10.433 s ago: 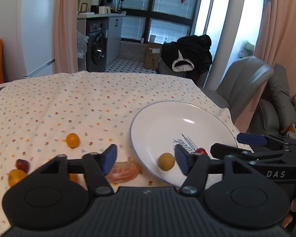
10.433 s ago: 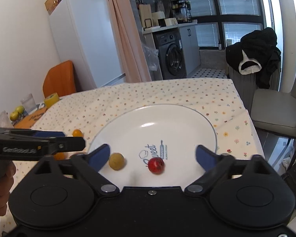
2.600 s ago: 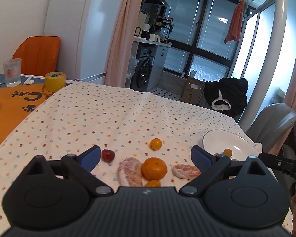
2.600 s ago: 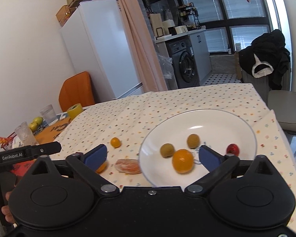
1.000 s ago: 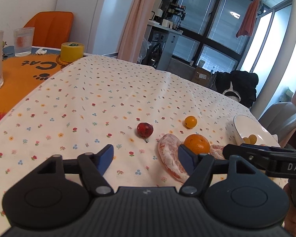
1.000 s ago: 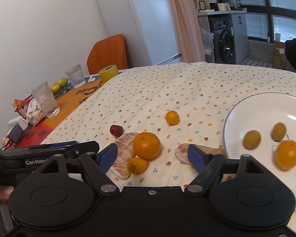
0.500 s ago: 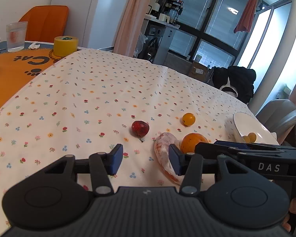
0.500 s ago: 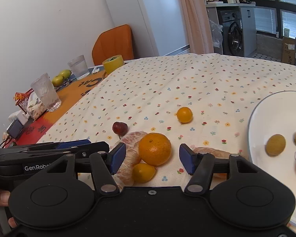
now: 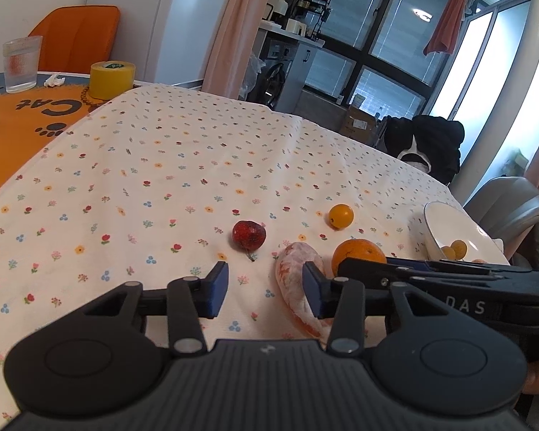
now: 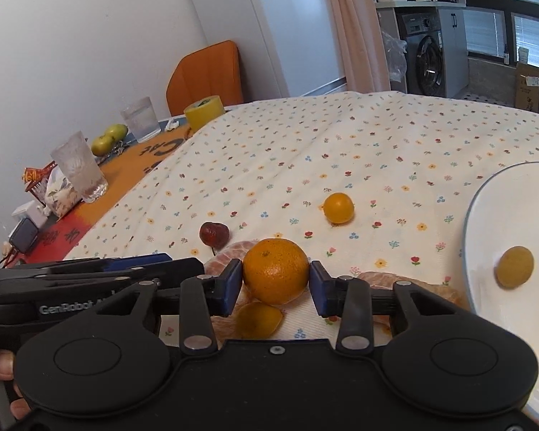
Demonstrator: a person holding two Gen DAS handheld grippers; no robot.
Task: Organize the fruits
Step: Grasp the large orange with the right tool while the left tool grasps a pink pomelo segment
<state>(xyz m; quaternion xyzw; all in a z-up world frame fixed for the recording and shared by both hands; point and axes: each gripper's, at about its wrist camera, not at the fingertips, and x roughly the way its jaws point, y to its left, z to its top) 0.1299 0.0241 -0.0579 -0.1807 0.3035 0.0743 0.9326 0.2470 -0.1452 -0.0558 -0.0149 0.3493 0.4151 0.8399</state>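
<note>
In the right wrist view my right gripper point(image 10: 276, 287) is shut on a large orange point(image 10: 276, 276), one blue pad against each side of it. A peeled tangerine point(image 10: 219, 262) lies behind the orange, a small yellow fruit point(image 10: 258, 319) in front of it, and another peeled piece point(image 10: 413, 285) to its right. A red fruit point(image 10: 213, 233) and a small orange fruit point(image 10: 338, 208) lie farther out. The white plate point(image 10: 503, 194) at right holds a yellow-green fruit point(image 10: 514, 267). My left gripper point(image 9: 265, 291) is open, narrowed, with nothing between its fingers, short of the red fruit point(image 9: 248, 234).
On the orange mat at left stand a yellow tape roll point(image 10: 203, 111), two glasses point(image 10: 79, 167), and green apples point(image 10: 107, 139). A grey chair point(image 9: 510, 201) stands past the table's right edge. An orange chair point(image 9: 77, 34) is at the far left.
My right gripper moved forward and closed onto the large orange. My left gripper narrowed its gap and edged toward the red fruit.
</note>
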